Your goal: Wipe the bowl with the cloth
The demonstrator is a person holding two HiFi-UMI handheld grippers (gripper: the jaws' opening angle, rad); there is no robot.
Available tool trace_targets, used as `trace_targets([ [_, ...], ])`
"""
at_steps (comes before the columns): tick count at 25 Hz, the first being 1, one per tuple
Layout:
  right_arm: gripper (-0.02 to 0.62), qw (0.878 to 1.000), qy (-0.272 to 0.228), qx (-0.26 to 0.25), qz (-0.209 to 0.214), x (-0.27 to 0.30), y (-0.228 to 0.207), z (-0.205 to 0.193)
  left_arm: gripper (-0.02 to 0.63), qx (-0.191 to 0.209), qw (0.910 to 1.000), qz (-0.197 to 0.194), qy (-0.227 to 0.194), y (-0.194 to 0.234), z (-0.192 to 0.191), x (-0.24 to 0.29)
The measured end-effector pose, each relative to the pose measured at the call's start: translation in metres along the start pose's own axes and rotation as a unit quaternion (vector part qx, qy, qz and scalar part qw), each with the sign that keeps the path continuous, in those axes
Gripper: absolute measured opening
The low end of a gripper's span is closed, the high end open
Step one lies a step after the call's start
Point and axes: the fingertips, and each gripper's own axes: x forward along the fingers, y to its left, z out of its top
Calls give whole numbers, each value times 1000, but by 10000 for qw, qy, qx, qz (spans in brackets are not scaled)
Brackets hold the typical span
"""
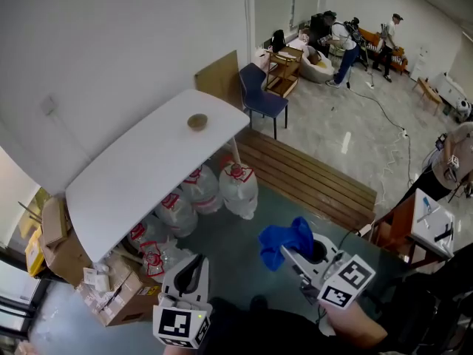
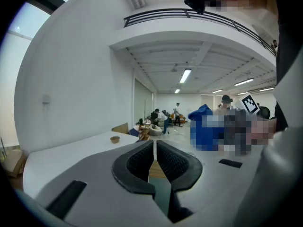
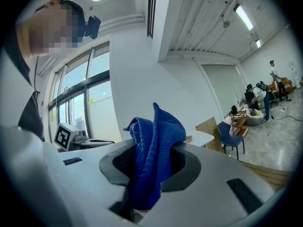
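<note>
Noter: Nearest, left gripper: jaws together, nothing between them. And the right gripper?
Spotter: Clamped on blue cloth; the cloth's lower end is lost between the jaws.
Noter: Where's the bowl?
Spotter: Well apart from both, alone on white table. Too small to see inside. Water jugs sit beneath, partly hidden by the tabletop.

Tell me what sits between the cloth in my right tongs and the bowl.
Head view: water jugs under the edge of the white table, then bare top to the bowl.
</note>
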Motion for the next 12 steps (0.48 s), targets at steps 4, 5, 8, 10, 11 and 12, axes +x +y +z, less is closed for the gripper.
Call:
trace_targets([
  [4, 99, 10000, 56, 47, 54, 2, -7, 0, 29, -41, 10000, -77, -19, -14, 1, 16],
  [5, 100, 9999, 72, 49, 75, 6, -8, 1, 29, -66, 9999, -87, -33, -12, 2, 21],
  [8, 99, 9999, 92, 37, 130, 27, -12, 3, 29, -54, 9999, -131, -52, 0, 5, 38],
  [10, 99, 9998, 103, 35, 169, 43, -14, 4, 29, 6, 9998, -190, -63, 10, 7, 51],
  [11, 100, 9998, 113, 37, 185, 51, -17, 4, 29, 27, 9997, -213, -73, 15, 8, 58],
  [12, 98, 9997, 125, 51, 194, 59, -21, 5, 29, 30, 9997, -230, -85, 21, 9, 65],
])
